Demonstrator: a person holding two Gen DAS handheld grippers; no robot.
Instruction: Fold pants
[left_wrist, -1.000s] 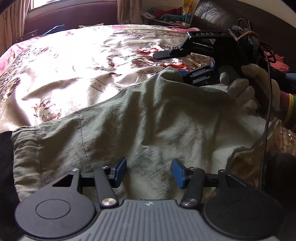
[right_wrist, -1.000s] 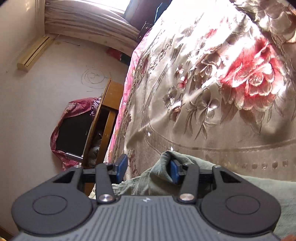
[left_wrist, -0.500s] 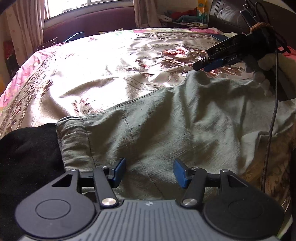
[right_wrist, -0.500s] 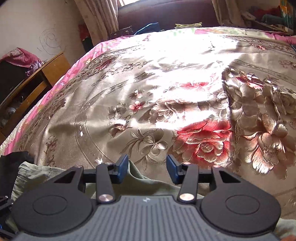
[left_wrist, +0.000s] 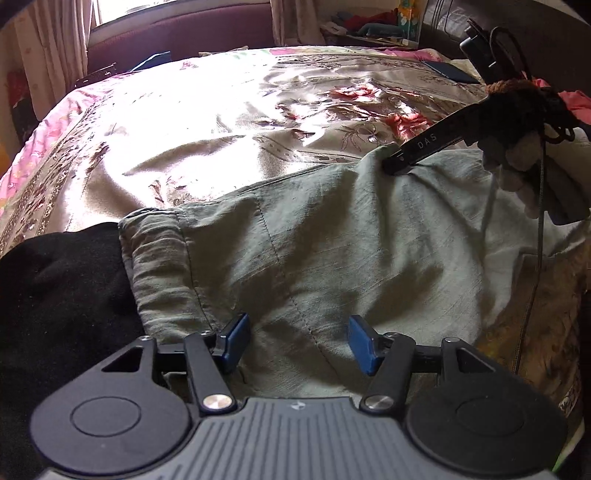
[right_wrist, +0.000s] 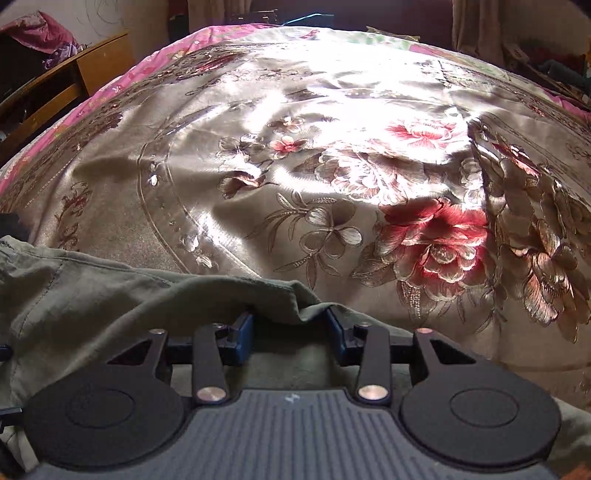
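While the left tongs (left_wrist: 295, 341) open over the pants (left_wrist: 332, 236), the right tongs (right_wrist: 290, 332) close around their edge

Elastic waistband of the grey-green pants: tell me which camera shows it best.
The left wrist view. There the gathered waistband of the grey-green pants lies in full view beside a black garment. The right wrist view shows only the pants' far edge, with no waistband visible.
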